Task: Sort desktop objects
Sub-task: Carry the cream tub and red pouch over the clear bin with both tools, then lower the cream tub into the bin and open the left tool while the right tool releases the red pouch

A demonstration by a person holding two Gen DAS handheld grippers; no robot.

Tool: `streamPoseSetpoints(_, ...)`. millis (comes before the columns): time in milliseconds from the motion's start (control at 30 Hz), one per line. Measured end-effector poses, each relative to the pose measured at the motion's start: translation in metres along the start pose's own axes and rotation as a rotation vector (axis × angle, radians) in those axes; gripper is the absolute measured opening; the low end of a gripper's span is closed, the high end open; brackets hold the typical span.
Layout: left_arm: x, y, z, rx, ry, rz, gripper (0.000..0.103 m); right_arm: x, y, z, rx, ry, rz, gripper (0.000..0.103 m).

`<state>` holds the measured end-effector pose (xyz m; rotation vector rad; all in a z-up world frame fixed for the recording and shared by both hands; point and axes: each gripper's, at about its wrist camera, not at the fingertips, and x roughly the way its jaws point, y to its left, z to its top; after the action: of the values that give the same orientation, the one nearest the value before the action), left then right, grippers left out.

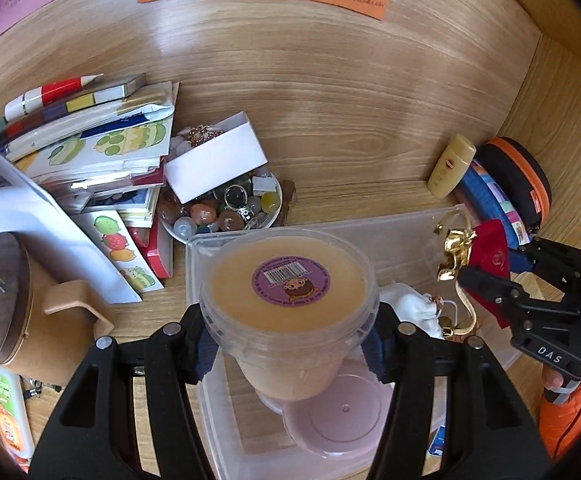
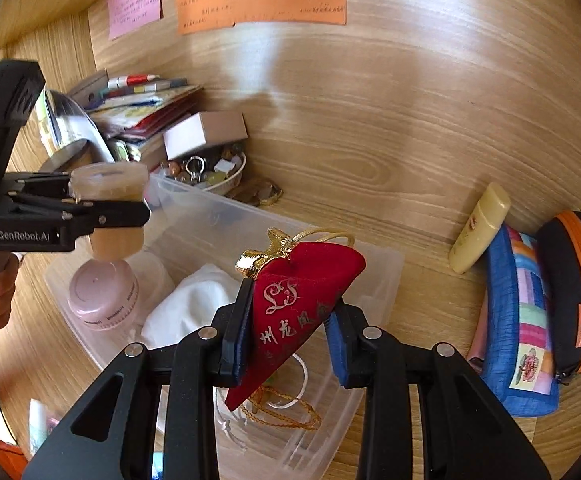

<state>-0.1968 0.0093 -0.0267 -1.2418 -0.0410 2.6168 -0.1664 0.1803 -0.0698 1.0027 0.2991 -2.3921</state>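
Observation:
My left gripper is shut on a clear tub of beige putty with a purple label, held above a clear plastic bin. It also shows in the right wrist view. My right gripper is shut on a red velvet pouch with a gold ornament and cord, held over the same bin. The pouch shows at the right of the left wrist view. In the bin lie a pink jar and a white cloth bag.
A bowl of beads and a ring with a white box sits behind the bin. Books, stickers and a pen are stacked left. A wooden mug stands at the left. A yellow bottle, patchwork pouch and orange-zip case lie right.

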Motion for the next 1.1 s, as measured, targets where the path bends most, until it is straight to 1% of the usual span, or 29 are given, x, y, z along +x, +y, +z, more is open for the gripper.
streamPoseSetpoints(233, 0.008, 0.002, 0.004, -0.002, 0.005, 0.020, 0.058, 0.013, 0.005, -0.003, -0.017, 0.034, -0.016, 0.031)
streamPoseSetpoints(333, 0.012, 0.002, 0.005, -0.005, 0.012, 0.022, 0.058, 0.017, 0.008, -0.004, -0.027, 0.049, -0.008, 0.032)
streamPoseSetpoints(533, 0.024, -0.003, 0.004, 0.011, 0.043, 0.033, 0.059, 0.024, 0.016, -0.008, -0.047, 0.066, -0.017, 0.032)
streamPoseSetpoints(667, 0.035, -0.007, 0.000, 0.043, 0.077, 0.047, 0.058, 0.026, 0.017, -0.011, -0.042, 0.069, -0.022, 0.036)
streamPoseSetpoints(733, 0.039, -0.008, -0.003, 0.056, 0.090, 0.054, 0.058, 0.026, 0.017, -0.013, -0.035, 0.068, -0.019, 0.040)
streamPoseSetpoints(767, 0.039, -0.008, -0.004, 0.060, 0.088, 0.058, 0.058, 0.025, 0.017, -0.013, -0.033, 0.066, -0.020, 0.043)
streamPoseSetpoints(867, 0.040, -0.008, -0.006, 0.064, 0.089, 0.061, 0.058, 0.024, 0.019, -0.012, -0.038, 0.060, -0.025, 0.047)
streamPoseSetpoints(967, 0.041, -0.007, -0.007, 0.067, 0.090, 0.061, 0.058, 0.022, 0.022, -0.012, -0.047, 0.052, -0.041, 0.058)
streamPoseSetpoints(1000, 0.041, -0.008, -0.007, 0.073, 0.089, 0.059, 0.058, 0.021, 0.022, -0.012, -0.049, 0.048, -0.046, 0.061)
streamPoseSetpoints(1100, 0.035, -0.010, -0.009, 0.092, 0.078, 0.062, 0.061, 0.017, 0.024, -0.012, -0.058, 0.032, -0.050, 0.064)
